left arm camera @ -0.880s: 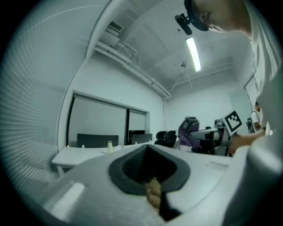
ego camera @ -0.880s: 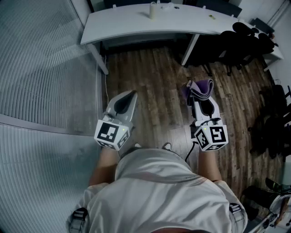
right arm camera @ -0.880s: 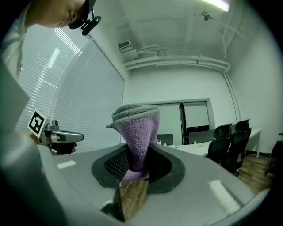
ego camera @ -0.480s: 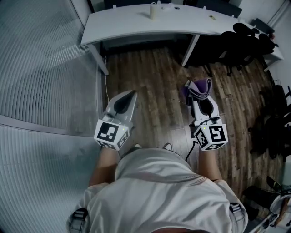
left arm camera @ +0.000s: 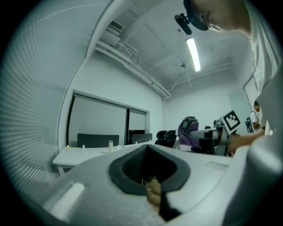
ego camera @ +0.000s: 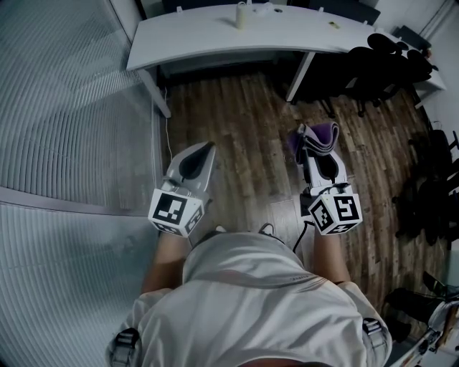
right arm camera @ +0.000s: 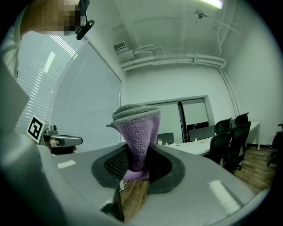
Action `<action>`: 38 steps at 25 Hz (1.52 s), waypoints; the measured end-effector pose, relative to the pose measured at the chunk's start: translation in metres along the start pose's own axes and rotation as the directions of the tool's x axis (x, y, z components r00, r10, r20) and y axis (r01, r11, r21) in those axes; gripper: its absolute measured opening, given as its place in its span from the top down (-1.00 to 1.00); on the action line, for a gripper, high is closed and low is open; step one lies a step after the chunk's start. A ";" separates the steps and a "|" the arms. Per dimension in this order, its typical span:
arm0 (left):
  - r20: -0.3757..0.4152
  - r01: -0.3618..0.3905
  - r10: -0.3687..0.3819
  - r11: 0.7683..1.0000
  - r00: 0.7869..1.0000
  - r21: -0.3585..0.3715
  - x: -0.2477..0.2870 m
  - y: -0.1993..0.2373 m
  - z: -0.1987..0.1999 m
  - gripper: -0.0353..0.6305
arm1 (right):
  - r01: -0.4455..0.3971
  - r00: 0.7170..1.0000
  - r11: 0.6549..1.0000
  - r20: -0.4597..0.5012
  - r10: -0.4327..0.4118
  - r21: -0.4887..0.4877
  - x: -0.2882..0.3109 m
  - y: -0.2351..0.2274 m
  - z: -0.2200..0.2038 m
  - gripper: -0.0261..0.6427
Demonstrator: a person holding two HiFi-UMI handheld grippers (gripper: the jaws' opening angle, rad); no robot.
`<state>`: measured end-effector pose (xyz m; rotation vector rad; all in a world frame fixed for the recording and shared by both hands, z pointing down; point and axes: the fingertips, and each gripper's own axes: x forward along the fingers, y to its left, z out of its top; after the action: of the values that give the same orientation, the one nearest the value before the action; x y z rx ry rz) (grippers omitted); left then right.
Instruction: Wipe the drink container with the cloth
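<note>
A pale drink container [ego camera: 242, 16] stands on the far white table [ego camera: 215, 39], well away from both grippers. It shows small in the left gripper view [left arm camera: 110, 144] and in the right gripper view [right arm camera: 159, 142]. My right gripper [ego camera: 313, 152] is shut on a purple cloth [ego camera: 319, 135], which bunches upward out of the jaws [right arm camera: 138, 132]. My left gripper [ego camera: 209, 148] is held level beside it, shut with nothing in it [left arm camera: 148, 170]. Both hang over the wooden floor, in front of the person's body.
A ribbed glass wall [ego camera: 64, 143] runs along the left. Black office chairs [ego camera: 391, 64] crowd the right side by the table's end. The table's legs [ego camera: 154, 93] stand ahead. A cable trails from the right gripper [ego camera: 300, 240].
</note>
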<state>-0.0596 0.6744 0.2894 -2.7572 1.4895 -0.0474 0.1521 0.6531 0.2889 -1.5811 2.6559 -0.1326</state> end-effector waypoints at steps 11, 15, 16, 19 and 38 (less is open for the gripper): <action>0.014 0.001 0.000 1.000 1.000 -0.023 -0.037 0.055 -0.006 0.88 | 0.019 1.000 0.999 -0.018 -0.020 -0.027 0.027 0.054 -0.009 0.62; 0.014 0.017 -0.016 0.999 1.000 -0.043 -0.033 0.066 -0.013 0.88 | 0.032 0.999 0.999 -0.040 -0.033 -0.040 0.036 0.057 -0.014 0.62; 0.012 0.024 -0.023 0.999 1.000 -0.047 -0.030 0.066 -0.016 0.88 | 0.035 0.998 0.998 -0.045 -0.037 -0.042 0.037 0.055 -0.016 0.62; 0.001 0.036 -0.036 0.998 0.999 -0.056 -0.017 0.072 -0.024 0.88 | 0.044 0.997 0.998 -0.054 -0.046 -0.035 0.049 0.044 -0.021 0.62; -0.041 -0.010 0.011 1.000 0.999 0.021 0.195 0.090 -0.011 0.88 | -0.035 0.998 0.999 -0.054 0.037 0.041 0.181 -0.133 -0.021 0.62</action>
<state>-0.0286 0.4621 0.3031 -2.7483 1.5041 -0.1191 0.1806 0.4323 0.3237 -1.5394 2.7026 -0.2297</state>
